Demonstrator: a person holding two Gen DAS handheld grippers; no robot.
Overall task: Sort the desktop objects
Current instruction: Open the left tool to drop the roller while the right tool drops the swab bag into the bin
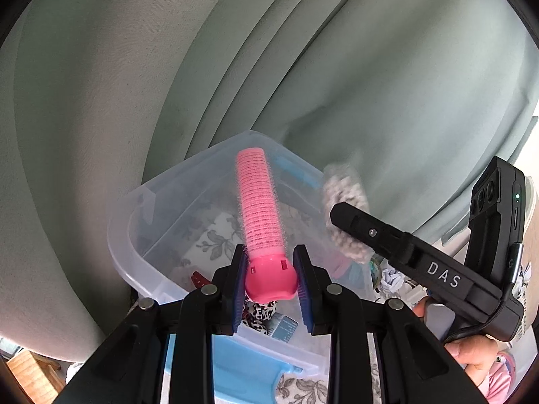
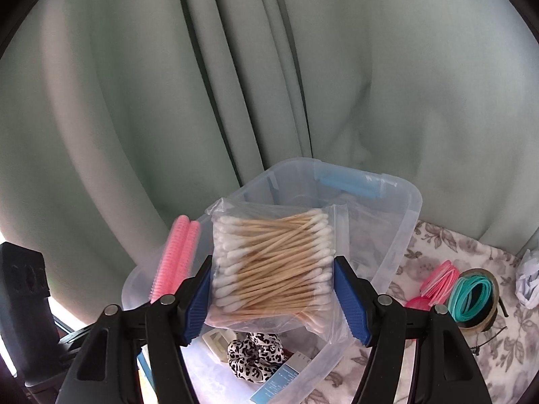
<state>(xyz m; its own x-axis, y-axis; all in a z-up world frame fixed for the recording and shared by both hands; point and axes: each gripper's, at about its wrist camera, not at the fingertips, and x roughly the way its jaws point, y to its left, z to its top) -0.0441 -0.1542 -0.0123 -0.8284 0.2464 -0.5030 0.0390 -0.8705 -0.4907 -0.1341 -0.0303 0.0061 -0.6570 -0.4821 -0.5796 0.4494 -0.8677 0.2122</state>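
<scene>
My left gripper (image 1: 271, 284) is shut on the smooth end of a pink hair roller (image 1: 261, 208), which sticks out over a clear plastic bin (image 1: 134, 235). Over the same bin (image 2: 409, 232) my right gripper (image 2: 273, 298) is shut on a clear bag of wooden cotton swabs (image 2: 273, 266). From the right wrist view the pink roller (image 2: 177, 256) shows at the left of the bag. The right gripper (image 1: 404, 249) and the swab bag (image 1: 343, 208) appear at the right of the left wrist view. A leopard-print scrunchie (image 2: 256, 353) and a small white case (image 2: 215, 340) lie inside the bin.
Pale green curtains (image 2: 269, 67) hang close behind the bin. A floral cloth (image 2: 438, 245) covers the table on the right, with pink bands (image 2: 439, 281), teal bands (image 2: 471, 298), a tape roll (image 2: 490, 309) and crumpled paper (image 2: 529, 279). A blue lid (image 1: 246, 373) lies under the left gripper.
</scene>
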